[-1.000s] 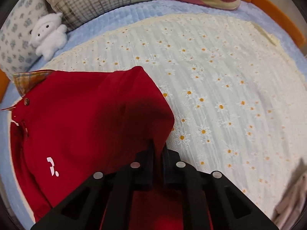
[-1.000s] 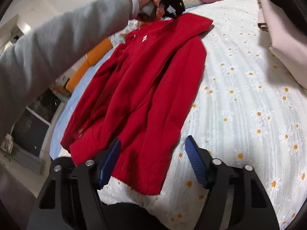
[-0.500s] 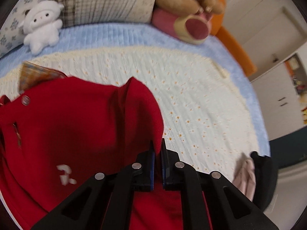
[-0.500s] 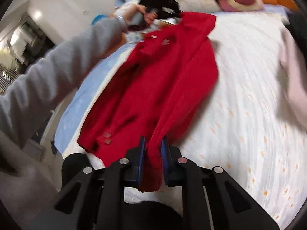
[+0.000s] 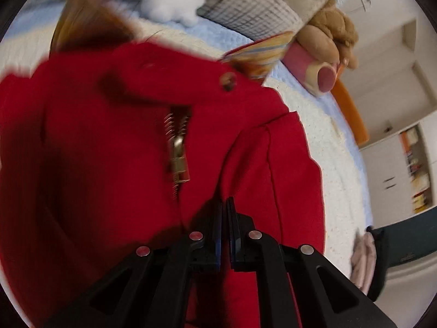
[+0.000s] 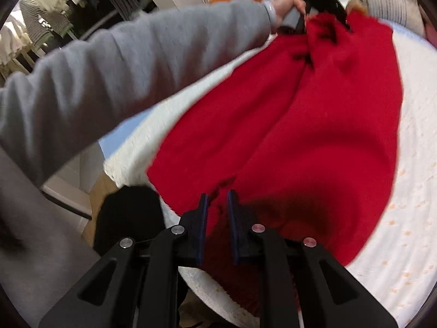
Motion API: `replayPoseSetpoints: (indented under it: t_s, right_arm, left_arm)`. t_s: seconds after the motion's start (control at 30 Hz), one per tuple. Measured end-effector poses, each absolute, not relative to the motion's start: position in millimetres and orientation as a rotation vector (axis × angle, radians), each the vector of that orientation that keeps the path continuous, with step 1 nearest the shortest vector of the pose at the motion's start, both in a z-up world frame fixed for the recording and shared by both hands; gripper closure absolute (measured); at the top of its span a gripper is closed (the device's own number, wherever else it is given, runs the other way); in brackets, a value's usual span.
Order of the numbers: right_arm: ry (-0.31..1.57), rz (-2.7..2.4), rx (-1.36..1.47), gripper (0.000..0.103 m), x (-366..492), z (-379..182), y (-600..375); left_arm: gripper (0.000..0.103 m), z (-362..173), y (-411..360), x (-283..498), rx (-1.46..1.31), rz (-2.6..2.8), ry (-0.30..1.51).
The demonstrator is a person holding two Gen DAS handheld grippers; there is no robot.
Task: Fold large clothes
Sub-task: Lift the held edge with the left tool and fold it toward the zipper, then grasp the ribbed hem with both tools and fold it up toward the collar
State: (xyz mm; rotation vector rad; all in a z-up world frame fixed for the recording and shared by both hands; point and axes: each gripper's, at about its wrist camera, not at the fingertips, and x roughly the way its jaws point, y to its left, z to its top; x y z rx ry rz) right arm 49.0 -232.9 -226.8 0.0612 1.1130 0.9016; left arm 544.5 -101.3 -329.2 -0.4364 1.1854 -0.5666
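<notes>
Red jacket (image 6: 314, 125) cloth is now pinched at both ends and raised off the daisy-print bedspread (image 6: 404, 218); a second ago it lay flat and only the collar end was held, with the right gripper (image 6: 217, 205) spread wide above the hem. That tool is now seen at lower centre of the right wrist view, closed down to a narrow gap with the hem clamped between its blue pads. The left gripper (image 5: 224, 210), at lower centre of its own view, is pressed almost together on fabric near the shoulder seam, and the brass zipper pull (image 5: 179, 158) has been brought close to the lens at centre frame. The garment hangs in a sagging span between the two tools, its right edge apparently touching the bed. From this it is judged that a lengthwise fold, carrying one side over the other, is under way rather than finished

Much is lost to motion blur. The sleeves cannot be made out, and the hem below the right tool is cut off by it. In the right wrist view the left tool at upper right is largely masked by the grey-sleeved arm (image 6: 123, 82). The white plush toy (image 5: 174, 2) and brown plush toy (image 5: 327, 35) at the top of the left view are smeared
</notes>
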Motion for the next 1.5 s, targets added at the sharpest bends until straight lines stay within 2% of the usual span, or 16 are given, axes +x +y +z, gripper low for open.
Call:
replayPoseSetpoints:
  t_s: [0.13, 0.17, 0.23, 0.27, 0.3, 0.37, 0.47, 0.6, 0.77, 0.83, 0.97, 1.13, 1.27, 1.33, 1.37, 1.5]
  right_arm:
    - [1.114, 0.906, 0.089, 0.088, 54.4, -227.4, -235.6]
    - [1.1, 0.905, 0.075, 0.084, 52.4, -225.3, -239.6]
    - [1.076, 0.92, 0.075, 0.06, 43.2, -220.2, -244.9]
    - [1.052, 0.955, 0.081, 0.037, 35.8, -214.2, -247.5]
    - [1.03, 0.97, 0.08, 0.026, 29.6, -208.1, -249.8]
    - [0.973, 0.953, 0.069, 0.027, 17.4, -194.1, -259.3]
    - [0.951, 0.926, 0.18, 0.042, 13.0, -186.6, -285.7]
    - [0.904, 0.851, 0.367, 0.054, 14.0, -187.8, -322.1]
    - [0.922, 0.704, 0.422, 0.056, 25.6, -197.2, -342.2]
    - [0.968, 0.681, 0.373, 0.057, 30.7, -206.9, -332.3]
    - [1.04, 0.73, 0.251, 0.055, 40.6, -219.8, -303.7]
    - [1.029, 0.728, 0.113, 0.046, 45.9, -208.4, -284.8]
    - [0.974, 0.708, 0.083, 0.033, 35.2, -178.4, -294.6]
    - [0.951, 0.712, 0.116, 0.03, 29.0, -161.6, -311.4]
    - [0.948, 0.725, 0.181, 0.03, 26.3, -152.2, -327.1]
    - [0.981, 0.706, 0.377, 0.026, 23.5, -144.1, -381.8]
  left_arm:
    - [0.085, -315.0, -90.4, 539.9, -0.464, -0.543, 1.132]
    - [0.084, -306.2, -87.4, 537.5, -0.462, -0.538, 1.113]
    - [0.07, -278.1, -77.8, 525.4, -0.461, -0.535, 1.063]
    - [0.067, -263.3, -73.7, 518.8, -0.443, -0.534, 1.045]
    - [0.065, -248.7, -71.0, 509.7, -0.42, -0.545, 1.03]
    - [0.065, -217.8, -74.8, 480.6, -0.351, -0.624, 1.014]
    - [0.065, -197.4, -91.4, 433.7, -0.305, -0.758, 1.018]
    - [0.065, -220.6, -125.5, 386.8, -0.235, -0.848, 1.12]
    - [0.068, -282.1, -124.1, 381.9, -0.179, -0.704, 1.259]
    - [0.084, -304.0, -112.3, 390.5, -0.187, -0.647, 1.286]
    - [0.086, -321.2, -83.5, 393.9, -0.356, -0.699, 1.287]
    - [0.085, -306.4, -95.5, 368.8, -0.187, -0.637, 1.187]
    - [0.069, -265.4, -102.5, 323.4, -0.107, -0.634, 1.13]
    - [0.031, -241.6, -85.5, 280.4, -0.122, -0.65, 1.096]
    - [0.023, -231.6, -75.6, 257.3, -0.137, -0.654, 1.08]
    - [0.02, -218.6, -32.1, 176.0, -0.206, -0.644, 1.103]
